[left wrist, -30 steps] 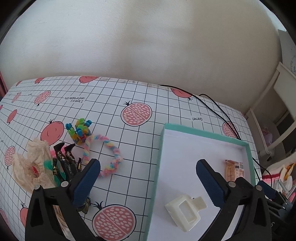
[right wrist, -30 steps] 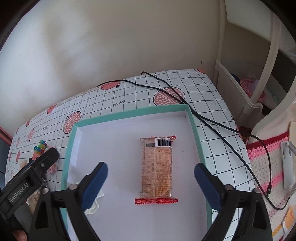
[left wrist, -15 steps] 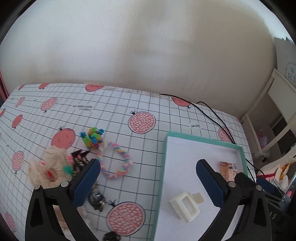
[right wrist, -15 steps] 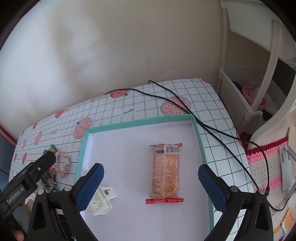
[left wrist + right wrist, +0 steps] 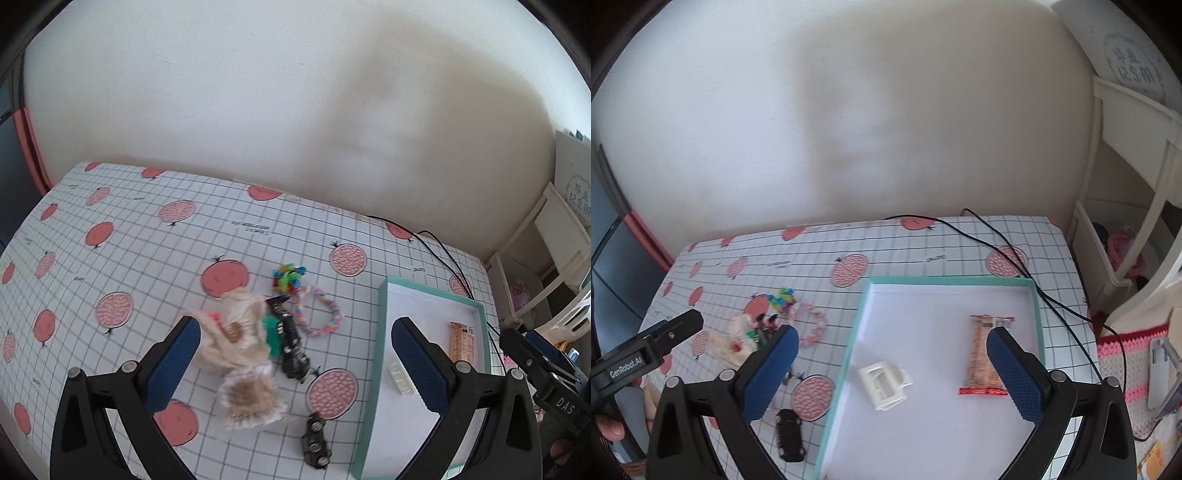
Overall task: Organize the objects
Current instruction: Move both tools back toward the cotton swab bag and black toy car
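Hair clip (image 5: 884,384) and snack (image 5: 982,356) lie in tray (image 5: 945,282), seemingly apart.

Soft, even daylight fills the room, with faint grey smudges of shadow drifting across the pale wall (image 5: 295,110) toward two o'clock. Both fisheye views bow the gridded surface (image 5: 923,251) and darken at the corners, and the left view smears slightly.
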### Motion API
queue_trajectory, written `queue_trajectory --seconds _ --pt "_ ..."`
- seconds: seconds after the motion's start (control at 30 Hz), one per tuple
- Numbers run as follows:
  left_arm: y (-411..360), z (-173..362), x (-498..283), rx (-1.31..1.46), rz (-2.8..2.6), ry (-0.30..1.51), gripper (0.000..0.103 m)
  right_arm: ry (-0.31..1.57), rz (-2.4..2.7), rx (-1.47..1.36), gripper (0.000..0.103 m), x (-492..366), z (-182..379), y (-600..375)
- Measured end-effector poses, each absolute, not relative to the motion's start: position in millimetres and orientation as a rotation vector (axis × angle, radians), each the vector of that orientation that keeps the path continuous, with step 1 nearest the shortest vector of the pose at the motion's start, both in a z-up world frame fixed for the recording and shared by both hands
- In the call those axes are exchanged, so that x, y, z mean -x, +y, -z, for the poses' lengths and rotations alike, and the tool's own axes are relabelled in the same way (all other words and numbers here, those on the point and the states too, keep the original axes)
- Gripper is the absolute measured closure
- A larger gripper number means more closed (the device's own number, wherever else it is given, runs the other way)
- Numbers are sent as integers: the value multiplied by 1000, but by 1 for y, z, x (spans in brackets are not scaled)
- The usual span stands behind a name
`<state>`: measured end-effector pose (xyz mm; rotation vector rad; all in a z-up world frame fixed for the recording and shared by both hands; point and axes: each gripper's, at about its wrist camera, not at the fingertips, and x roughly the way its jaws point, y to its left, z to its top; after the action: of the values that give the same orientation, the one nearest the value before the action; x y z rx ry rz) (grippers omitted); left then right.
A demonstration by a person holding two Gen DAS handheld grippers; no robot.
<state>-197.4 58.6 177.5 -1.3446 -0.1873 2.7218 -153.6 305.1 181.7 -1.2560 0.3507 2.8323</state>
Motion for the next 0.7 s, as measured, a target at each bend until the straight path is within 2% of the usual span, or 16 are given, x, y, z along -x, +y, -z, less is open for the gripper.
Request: queue_trajectory --seconds 0.57,0.7 --pt "-2 -145 160 1436 -2672 -298 0 240 -2965 1433 0 141 -166 227" --pt "-3 -138 161 1458 -2706 -228 0 168 -2958 1496 1 143 -149 211"
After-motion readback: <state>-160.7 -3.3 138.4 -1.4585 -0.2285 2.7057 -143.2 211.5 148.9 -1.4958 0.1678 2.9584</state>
